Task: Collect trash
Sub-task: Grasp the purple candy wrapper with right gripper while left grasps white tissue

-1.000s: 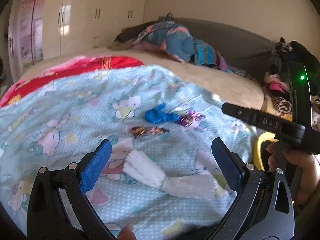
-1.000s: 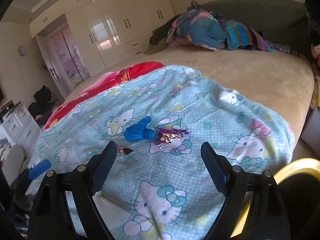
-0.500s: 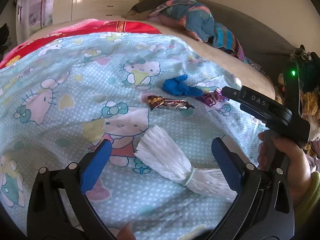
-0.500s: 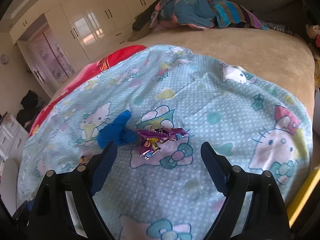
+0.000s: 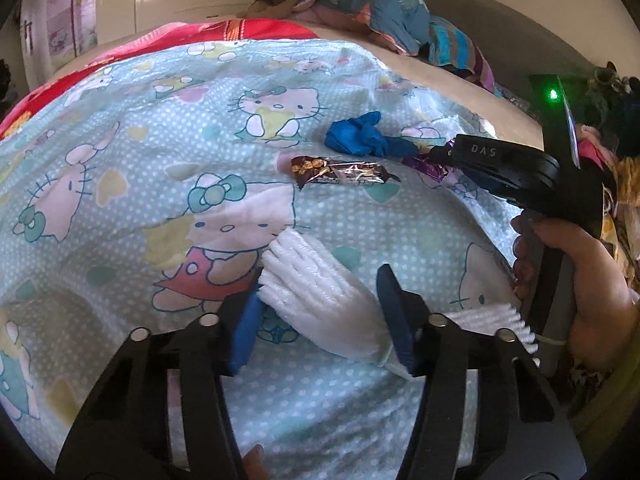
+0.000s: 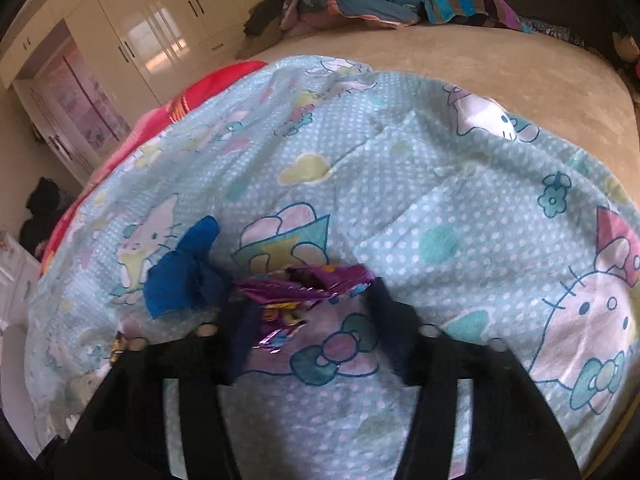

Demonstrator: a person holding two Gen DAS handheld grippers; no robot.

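A white tied bundle [image 5: 316, 292] lies on the cartoon-cat sheet [image 5: 160, 160]. My left gripper [image 5: 320, 320] straddles it with jaws closing, and its blue pads [image 5: 394, 320] are at the bundle's sides. A crumpled purple wrapper [image 6: 304, 284] sits between the closing jaws of my right gripper [image 6: 310, 320], the fingers reaching its two ends. A blue glove [image 6: 180, 276] lies just left of that wrapper. In the left wrist view a brown snack wrapper [image 5: 340, 172] rests between the bundle and the glove [image 5: 360, 138]. There the right gripper [image 5: 444, 154] comes in from the right, held by a hand [image 5: 580, 280].
A heap of colourful clothes [image 5: 380, 8] lies at the far end of the beige bed [image 6: 480, 64]. A red blanket [image 5: 240, 32] shows beyond the sheet. Cream wardrobes [image 6: 160, 28] line the far wall. Dark clutter [image 5: 616, 120] stands off the bed's right edge.
Both grippers have come down close to the sheet. Their jaws have narrowed from wide apart, the left around the white bundle and the right around the purple wrapper.
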